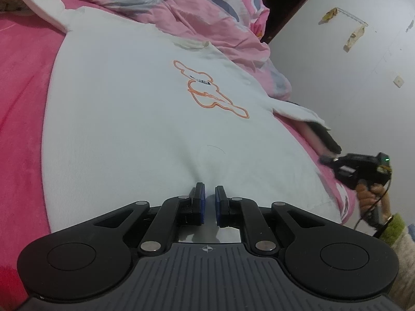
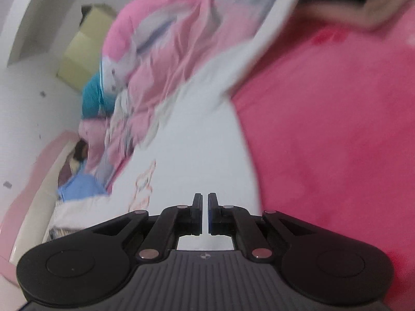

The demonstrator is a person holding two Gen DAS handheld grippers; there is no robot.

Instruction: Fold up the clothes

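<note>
White sweatshirt (image 1: 135, 119) with an orange outline print (image 1: 207, 90) lies spread flat, front up, on the pink bedsheet (image 1: 23, 98).

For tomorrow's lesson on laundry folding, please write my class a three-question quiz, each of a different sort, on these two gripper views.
1. True or false: the white sweatshirt lies spread flat on the pink bed sheet.
2. The outline print on the sweatshirt is: A blue, B orange, C green.
3. Fill in: the left gripper pinches the sweatshirt's ____ edge.

Key
1. True
2. B
3. Near; the cloth puckers between its blue pads. The right gripper is nearly shut, and no cloth shows in its gap.
</note>
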